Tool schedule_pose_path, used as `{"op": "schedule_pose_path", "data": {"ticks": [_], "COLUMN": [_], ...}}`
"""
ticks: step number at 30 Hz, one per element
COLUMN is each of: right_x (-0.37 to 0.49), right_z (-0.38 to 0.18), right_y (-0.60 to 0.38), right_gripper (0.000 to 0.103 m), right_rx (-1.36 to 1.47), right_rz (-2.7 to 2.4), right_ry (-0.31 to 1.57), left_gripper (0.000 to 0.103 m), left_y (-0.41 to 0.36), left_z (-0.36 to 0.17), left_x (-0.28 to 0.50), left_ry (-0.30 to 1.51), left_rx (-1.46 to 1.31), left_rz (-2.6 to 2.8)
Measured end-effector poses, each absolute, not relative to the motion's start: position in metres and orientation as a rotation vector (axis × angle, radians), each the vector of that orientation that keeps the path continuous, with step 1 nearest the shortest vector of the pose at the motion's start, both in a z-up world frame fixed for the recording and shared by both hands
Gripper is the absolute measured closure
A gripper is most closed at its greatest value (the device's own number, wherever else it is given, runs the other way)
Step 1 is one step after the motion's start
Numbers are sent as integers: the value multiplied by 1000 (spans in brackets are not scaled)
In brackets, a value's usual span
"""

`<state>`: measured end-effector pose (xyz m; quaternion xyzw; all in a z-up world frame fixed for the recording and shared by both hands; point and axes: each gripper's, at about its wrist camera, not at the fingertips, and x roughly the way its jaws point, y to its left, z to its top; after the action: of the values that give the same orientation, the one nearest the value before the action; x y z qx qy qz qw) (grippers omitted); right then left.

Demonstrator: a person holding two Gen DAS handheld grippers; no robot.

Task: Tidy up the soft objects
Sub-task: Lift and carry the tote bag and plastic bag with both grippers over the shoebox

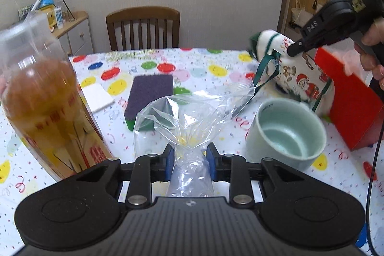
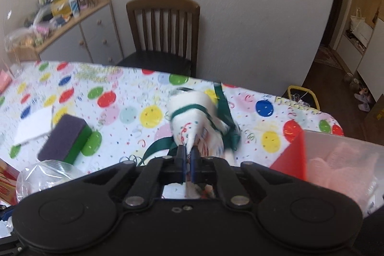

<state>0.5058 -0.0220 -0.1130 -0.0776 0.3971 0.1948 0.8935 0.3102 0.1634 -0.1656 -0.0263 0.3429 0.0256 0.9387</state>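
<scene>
My left gripper (image 1: 188, 152) is shut on a clear plastic bag (image 1: 192, 109) and holds its bunched neck above the table. My right gripper (image 2: 188, 151) is shut on a white Christmas cloth with green ribbon (image 2: 199, 119); the cloth also shows in the left wrist view (image 1: 297, 73), hanging in the air beside the red box (image 1: 348, 92). A purple and green sponge (image 1: 150, 97) lies on the table behind the bag and shows in the right wrist view (image 2: 66, 138). A flat white pad (image 1: 98, 96) lies left of it.
A tall clear bottle of amber liquid (image 1: 45, 107) stands close at the left. A pale green mug (image 1: 286, 133) stands at the right. The red box (image 2: 291, 155) holds something pink (image 2: 340, 167). A wooden chair (image 1: 143, 28) stands behind the balloon-patterned tablecloth (image 1: 216, 68).
</scene>
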Motion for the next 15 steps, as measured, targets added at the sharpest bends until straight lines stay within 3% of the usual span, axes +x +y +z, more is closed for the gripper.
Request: {"op": "schedule_pose_path", "data": {"ticks": [15], "right_x": [450], "right_z": [-41], "right_y": [-80], "right_gripper": [101], "right_rx": [66], "right_rz": [413], "right_ry": [751], "left_gripper": [76], "left_y": [161], "left_z": [-92], "left_x": [296], "left_ry": [637], "left_rx": [-124], "left_rz": [11]}}
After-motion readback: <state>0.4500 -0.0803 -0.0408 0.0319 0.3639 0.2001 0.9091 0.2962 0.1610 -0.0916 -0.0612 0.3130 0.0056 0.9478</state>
